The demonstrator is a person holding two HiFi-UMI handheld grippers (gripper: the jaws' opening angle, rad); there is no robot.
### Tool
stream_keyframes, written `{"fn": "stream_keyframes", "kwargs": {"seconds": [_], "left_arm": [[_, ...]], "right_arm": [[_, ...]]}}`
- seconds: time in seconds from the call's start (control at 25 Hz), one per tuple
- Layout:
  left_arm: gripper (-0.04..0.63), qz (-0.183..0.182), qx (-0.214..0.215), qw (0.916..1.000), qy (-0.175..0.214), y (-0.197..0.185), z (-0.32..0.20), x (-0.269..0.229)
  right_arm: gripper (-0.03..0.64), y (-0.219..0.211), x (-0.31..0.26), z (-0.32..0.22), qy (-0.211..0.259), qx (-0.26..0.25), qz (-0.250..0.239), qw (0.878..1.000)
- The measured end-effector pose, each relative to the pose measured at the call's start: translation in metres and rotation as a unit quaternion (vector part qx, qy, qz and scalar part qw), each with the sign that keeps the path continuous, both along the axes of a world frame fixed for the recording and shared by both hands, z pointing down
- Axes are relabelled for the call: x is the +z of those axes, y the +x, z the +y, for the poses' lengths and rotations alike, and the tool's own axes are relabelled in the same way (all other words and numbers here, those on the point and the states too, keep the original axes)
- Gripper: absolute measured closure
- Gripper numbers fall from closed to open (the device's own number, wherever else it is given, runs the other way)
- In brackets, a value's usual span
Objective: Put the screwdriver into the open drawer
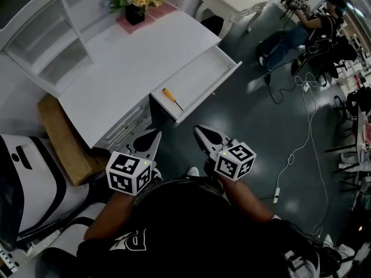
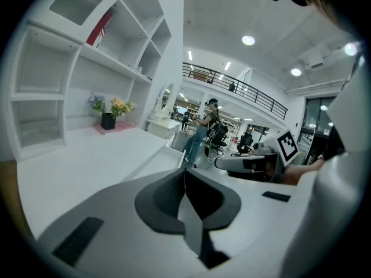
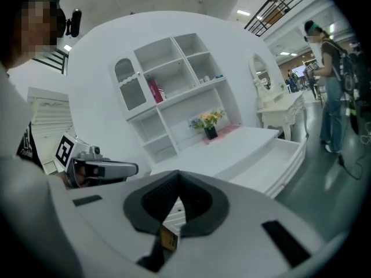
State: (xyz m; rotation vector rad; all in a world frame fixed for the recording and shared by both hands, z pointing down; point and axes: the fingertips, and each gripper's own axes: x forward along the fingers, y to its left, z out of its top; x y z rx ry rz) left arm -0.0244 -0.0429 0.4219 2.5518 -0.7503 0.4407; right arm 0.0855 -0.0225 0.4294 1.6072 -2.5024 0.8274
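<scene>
My left gripper point(image 1: 154, 135) and right gripper point(image 1: 200, 131), both clenched and empty, hang short of the open drawer point(image 1: 223, 77). The screwdriver point(image 1: 172, 99) lies inside at twelve o'clock, with cardboard point(image 1: 64, 138) at nine o'clock.

Desk point(image 1: 116, 68) runs from near left to far. Shelf unit point(image 1: 46, 45) stands along its left side. Flower pot point(image 1: 135, 13) sits on a mat point(image 1: 159, 11) at the desk's far end. Drawer point(image 1: 211, 91) juts open from the desk's right side. Screwdriver point(image 1: 172, 98) lies in it, at the near end. Box point(image 1: 64, 138) on the floor, left of the desk's near end. Left gripper point(image 1: 155, 134) and right gripper point(image 1: 199, 131) sit side by side, near of the drawer, apart from it.
</scene>
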Motion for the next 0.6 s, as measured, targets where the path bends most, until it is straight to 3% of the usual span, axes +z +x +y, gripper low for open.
{"fn": "stream_keyframes", "kwargs": {"seconds": [0.6], "left_arm": [[0.58,-0.007,-0.018,0.9998,0.004,0.053,0.018,-0.008]], "right_arm": [[0.609,0.047,-0.009,0.021,0.012,-0.033,0.023,0.999]]}}
